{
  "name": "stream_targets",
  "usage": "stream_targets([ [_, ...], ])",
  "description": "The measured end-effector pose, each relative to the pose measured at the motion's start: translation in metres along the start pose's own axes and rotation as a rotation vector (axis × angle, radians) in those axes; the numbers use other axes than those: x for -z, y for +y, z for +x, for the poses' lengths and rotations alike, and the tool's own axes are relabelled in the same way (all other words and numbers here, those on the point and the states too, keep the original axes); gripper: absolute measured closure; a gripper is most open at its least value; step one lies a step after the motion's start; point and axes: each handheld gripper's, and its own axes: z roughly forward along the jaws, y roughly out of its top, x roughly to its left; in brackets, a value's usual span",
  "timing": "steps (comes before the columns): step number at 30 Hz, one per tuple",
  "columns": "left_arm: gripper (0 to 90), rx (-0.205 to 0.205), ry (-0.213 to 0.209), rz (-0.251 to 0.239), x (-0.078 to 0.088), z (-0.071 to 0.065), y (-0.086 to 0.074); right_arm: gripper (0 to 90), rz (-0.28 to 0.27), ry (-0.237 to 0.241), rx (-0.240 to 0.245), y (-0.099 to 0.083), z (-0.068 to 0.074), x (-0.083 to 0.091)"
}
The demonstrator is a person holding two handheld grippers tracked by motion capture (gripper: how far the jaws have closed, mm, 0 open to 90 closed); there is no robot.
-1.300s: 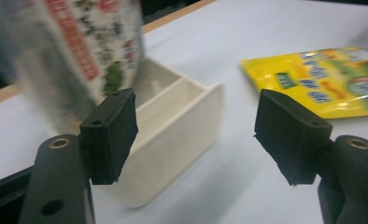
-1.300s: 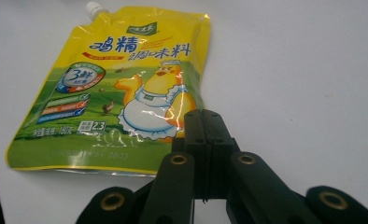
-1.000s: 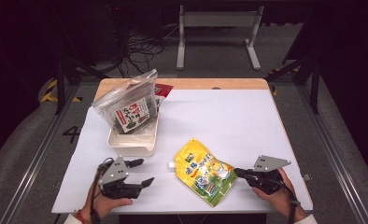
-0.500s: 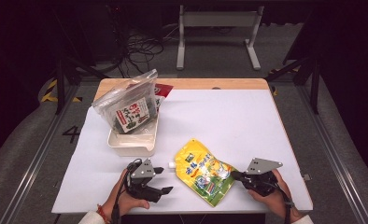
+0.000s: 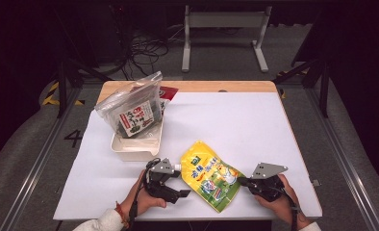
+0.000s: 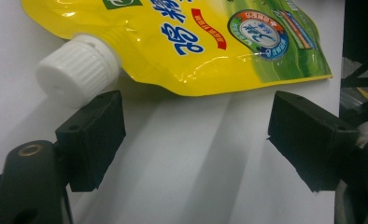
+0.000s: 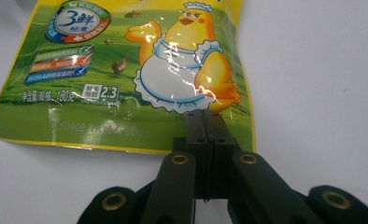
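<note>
A: Where's the yellow pouch [image 5: 210,176]?

B: Flat on the table [image 5: 235,120], near edge. Right gripper [image 7: 205,122], fingers together, pins its bottom corner. Left gripper [image 6: 191,135] has just been opening, nothing between its fingers yet.

A: Next?

B: Centre the white cap [image 6: 78,69] before squeezing.

Glossy yellow plastic pouch [image 6: 210,42] with ribbed white plastic cap [image 6: 78,69] on matt white tabletop [image 5: 235,125].

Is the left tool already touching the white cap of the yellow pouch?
Apart. In the left gripper view, the left tool stands open and a strip of white table separates its pad from the white cap of the yellow pouch.
</note>
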Motion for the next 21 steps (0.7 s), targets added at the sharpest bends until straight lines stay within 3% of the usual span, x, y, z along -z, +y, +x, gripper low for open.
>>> stream_targets([
  [6,19.8,0.020,-0.022,-0.012,-0.014,0.002,0.013,90.0,0.020,-0.019,0.027,0.003,0.003,-0.001],
  [10,20.4,0.059,-0.031,-0.026,-0.023,0.004,0.021,90.0,0.019,-0.017,0.030,0.003,0.002,-0.002],
  [16,22.6,0.098,-0.019,-0.052,-0.037,0.009,0.036,90.0,0.020,-0.023,0.040,0.004,0.005,-0.003],
  [19,32.2,0.113,-0.020,-0.103,-0.036,0.011,0.041,90.0,0.014,0.000,0.028,0.003,0.004,-0.003],
  [21,48.5,0.093,0.003,-0.135,-0.033,0.011,0.043,90.0,0.014,0.011,0.023,0.002,0.005,-0.003],
])
